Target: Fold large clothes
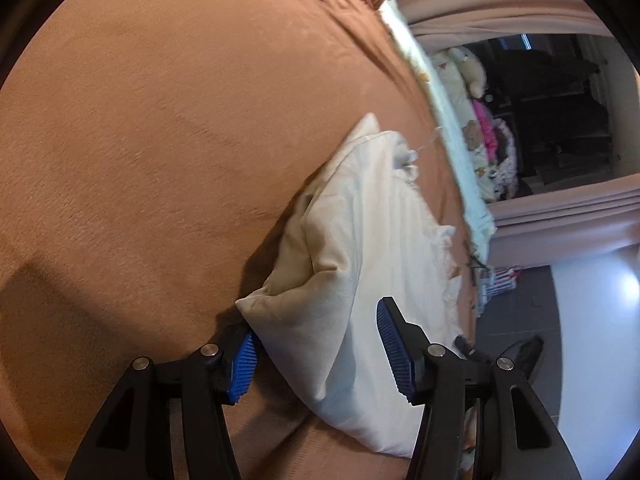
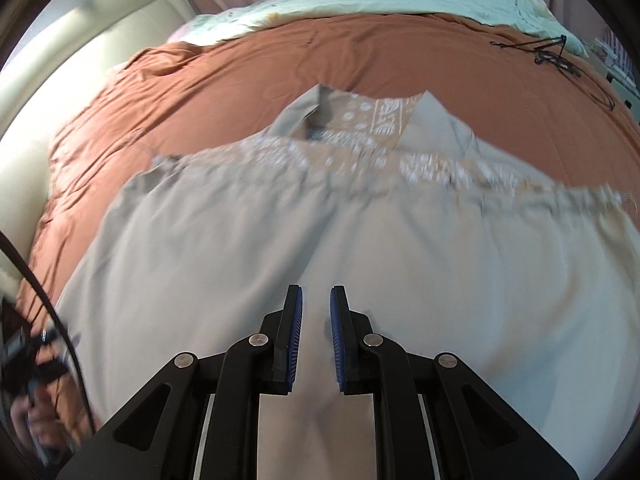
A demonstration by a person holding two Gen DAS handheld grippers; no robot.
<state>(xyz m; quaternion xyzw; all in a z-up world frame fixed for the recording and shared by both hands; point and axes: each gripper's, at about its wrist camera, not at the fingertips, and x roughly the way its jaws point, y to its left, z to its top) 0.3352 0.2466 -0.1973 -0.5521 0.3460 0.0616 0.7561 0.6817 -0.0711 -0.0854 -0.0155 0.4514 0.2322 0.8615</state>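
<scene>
A large beige garment (image 2: 280, 240) with a white-patterned brown collar band (image 2: 372, 116) lies spread on the rust-brown bedspread (image 2: 240, 68). In the left wrist view a folded cream part of it (image 1: 360, 248) lies on the bedspread (image 1: 160, 140) with a frayed edge on its right. My left gripper (image 1: 316, 344) is open, and a fold of the cream cloth lies between its blue pads. My right gripper (image 2: 316, 320) hovers low over the garment's lower middle, its pads a narrow gap apart with cloth showing between them; the cloth around it is motion-blurred.
A pale quilt (image 2: 400, 0) lies along the bed's far side. A black cord (image 2: 556, 56) lies on the bedspread at the far right. A cream headboard (image 2: 80, 52) runs on the left. Off the bed's edge are pink curtains (image 1: 560, 216), plush toys (image 1: 472, 68) and grey floor (image 1: 520, 320).
</scene>
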